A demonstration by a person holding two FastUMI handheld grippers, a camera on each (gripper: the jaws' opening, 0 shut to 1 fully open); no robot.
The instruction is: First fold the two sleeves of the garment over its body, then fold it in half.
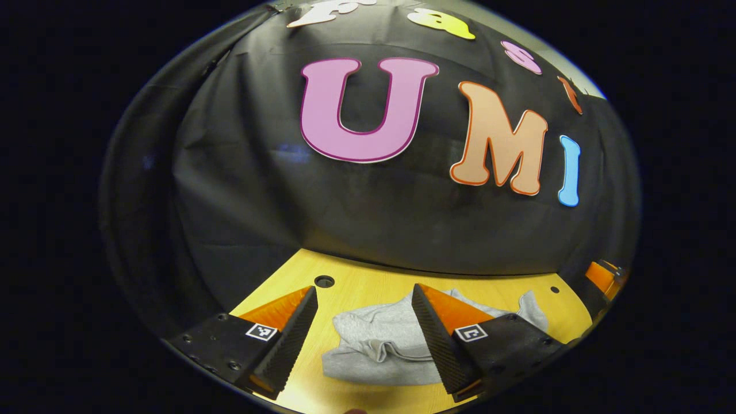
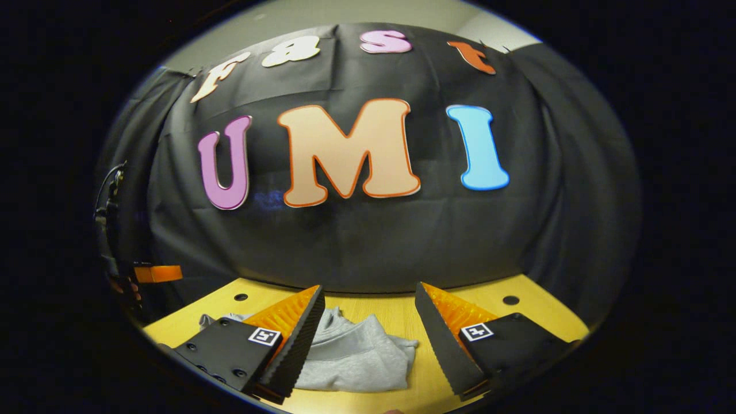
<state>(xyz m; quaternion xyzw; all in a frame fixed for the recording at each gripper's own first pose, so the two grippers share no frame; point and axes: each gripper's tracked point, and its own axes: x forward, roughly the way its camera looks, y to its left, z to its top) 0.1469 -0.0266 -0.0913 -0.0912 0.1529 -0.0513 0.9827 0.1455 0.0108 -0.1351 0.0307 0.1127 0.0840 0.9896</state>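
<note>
Two grippers hang above a yellow wooden table (image 1: 368,284), both wide open and holding nothing.

In the left gripper view, the left gripper (image 1: 364,333) has its fingers at the bottom of the frame, spread well apart, each with a small square marker on its black base. Between them and partly behind the right-hand finger lies a grey sweatshirt (image 1: 374,345), crumpled into a bundle in the lower middle of the frame. A round hole (image 1: 324,281) shows in the tabletop at the lower left of centre. At the far right edge the other gripper (image 1: 602,277) shows in part; from here I cannot tell how it stands.

In the right gripper view, the right gripper (image 2: 368,336) spreads its fingers across the bottom of the frame. The grey sweatshirt (image 2: 356,356) lies in the lower left of centre, partly behind the left-hand finger, its folded edge reaching into the gap between the fingers without touching either. Black cloth (image 2: 368,241) backs the table.
</note>
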